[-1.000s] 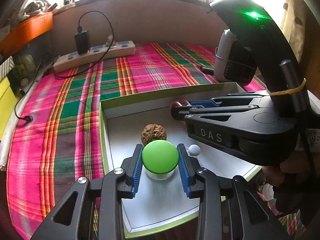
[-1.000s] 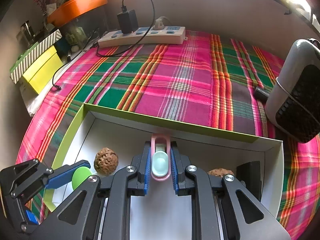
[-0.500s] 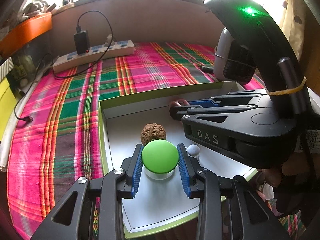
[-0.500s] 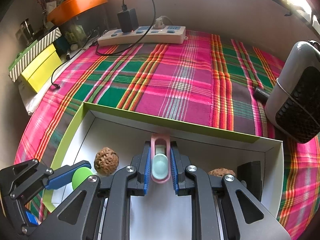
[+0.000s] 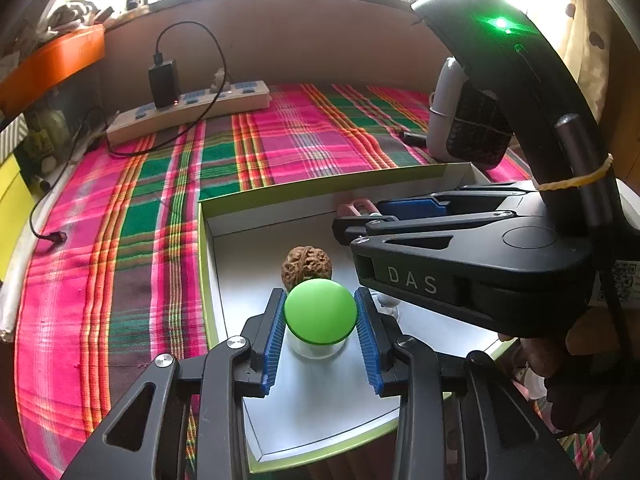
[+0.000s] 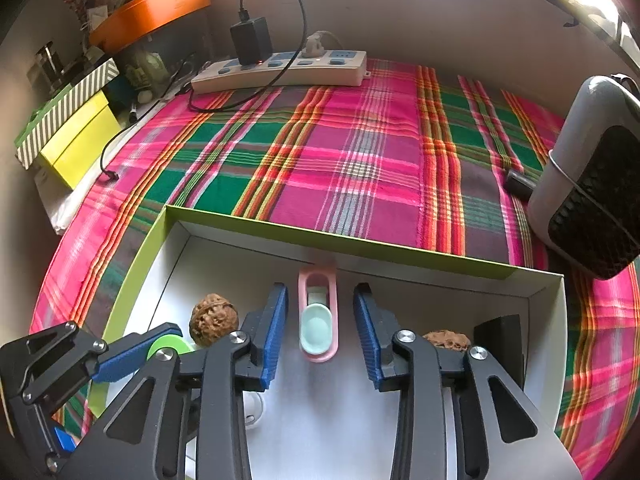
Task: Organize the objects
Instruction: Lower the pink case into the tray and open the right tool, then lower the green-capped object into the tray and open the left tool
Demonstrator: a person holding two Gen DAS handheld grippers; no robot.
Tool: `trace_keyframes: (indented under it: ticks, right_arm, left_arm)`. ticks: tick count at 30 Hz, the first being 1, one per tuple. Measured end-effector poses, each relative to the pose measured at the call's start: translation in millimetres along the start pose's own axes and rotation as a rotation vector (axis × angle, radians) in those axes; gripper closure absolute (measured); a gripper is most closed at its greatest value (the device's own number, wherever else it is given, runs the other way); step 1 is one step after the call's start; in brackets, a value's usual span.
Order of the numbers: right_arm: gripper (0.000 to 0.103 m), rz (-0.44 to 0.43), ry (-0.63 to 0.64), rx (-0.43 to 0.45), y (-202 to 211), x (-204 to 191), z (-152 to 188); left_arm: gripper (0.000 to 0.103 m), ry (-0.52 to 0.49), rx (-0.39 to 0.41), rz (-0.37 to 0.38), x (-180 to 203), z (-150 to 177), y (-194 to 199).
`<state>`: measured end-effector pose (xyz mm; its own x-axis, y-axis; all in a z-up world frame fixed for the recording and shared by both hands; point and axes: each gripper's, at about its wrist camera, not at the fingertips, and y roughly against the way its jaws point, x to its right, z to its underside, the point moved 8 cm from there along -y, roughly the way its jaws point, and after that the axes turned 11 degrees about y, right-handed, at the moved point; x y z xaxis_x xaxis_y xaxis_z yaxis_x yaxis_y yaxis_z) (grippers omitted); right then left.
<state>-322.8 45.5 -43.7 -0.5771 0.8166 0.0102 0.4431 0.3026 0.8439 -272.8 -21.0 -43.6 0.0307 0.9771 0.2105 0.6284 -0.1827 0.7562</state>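
Two wrinkly brown walnuts (image 6: 213,319), one pink oval clip (image 6: 318,316) and one green-capped clear jar (image 5: 320,312) sat in the white, green-rimmed cardboard tray (image 6: 360,246). Right gripper (image 6: 320,334) fingers were opening, clip loose between them near the far wall. Left gripper (image 5: 320,338) fingers were spreading, just flanking the jar cap.

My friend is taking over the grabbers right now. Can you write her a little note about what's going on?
Right gripper: jaws opening, pads clear of the pink clip, which lies in the box.
Left gripper: jaws opening around the green-capped jar standing in the box.
Also in the box: two walnuts and a black block.
Done: clip and jar placed inside.
Left: draw both grippers back.
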Motion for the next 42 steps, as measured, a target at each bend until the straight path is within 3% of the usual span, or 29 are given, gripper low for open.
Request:
trace_keyframes:
  ticks: [24, 42]
  right_arm:
    - [0.066, -0.005, -0.046, 0.072, 37.9, 0.8, 5.6]
    - [0.066, 0.022, -0.097, 0.143, 90.9, 1.4, 53.1]
  left_arm:
    - [0.065, 0.026, 0.044, 0.009, -0.6, -0.1, 30.4]
    - [0.065, 0.040, 0.109, 0.028, 6.4, 20.1, 80.0]
